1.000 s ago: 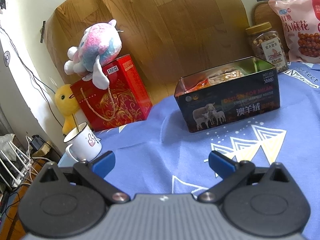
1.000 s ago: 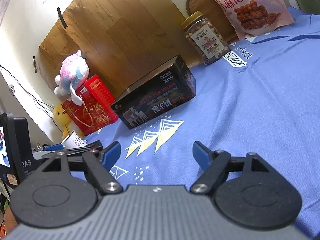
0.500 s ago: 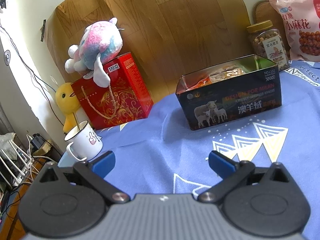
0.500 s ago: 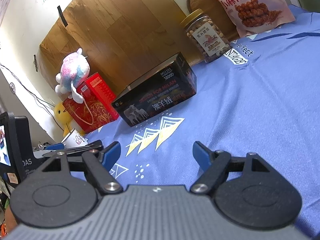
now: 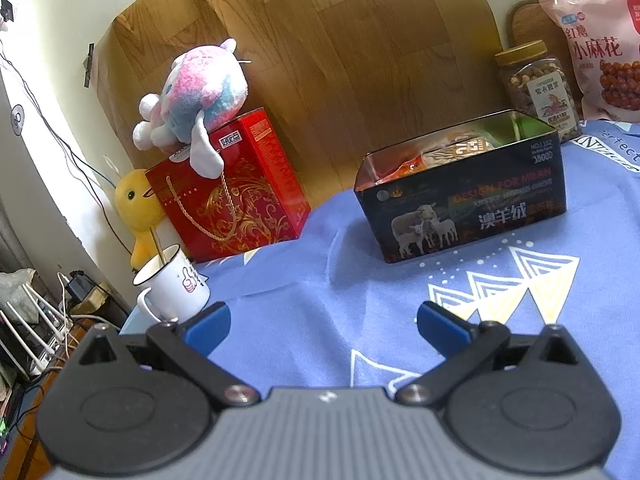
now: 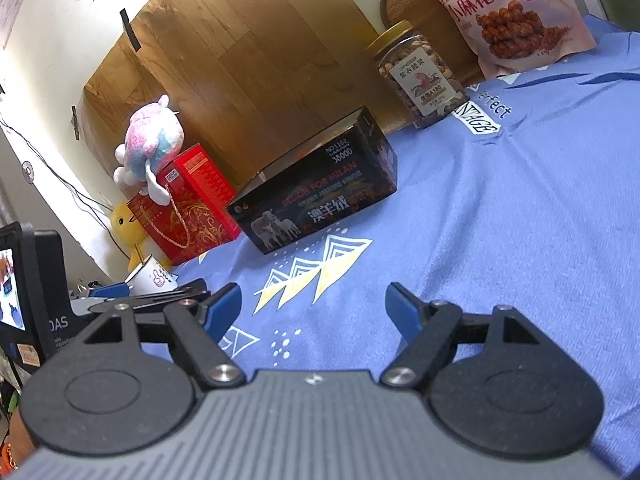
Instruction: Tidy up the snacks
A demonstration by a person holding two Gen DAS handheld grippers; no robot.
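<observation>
A black open box with sheep pictures stands on the blue cloth and holds several snack packets. It also shows in the right wrist view. A clear jar of nuts and a pink snack bag stand behind it at the right; both show in the right wrist view, the jar and the bag. My left gripper is open and empty, low over the cloth in front of the box. My right gripper is open and empty, further right.
A red gift box with a plush toy on top stands at the back left, a yellow duck beside it. A white mug sits at the cloth's left edge. A wooden board backs the table.
Both grippers have drifted slightly; the box sits a little lower and to the right in both views. Both stay open and empty.
</observation>
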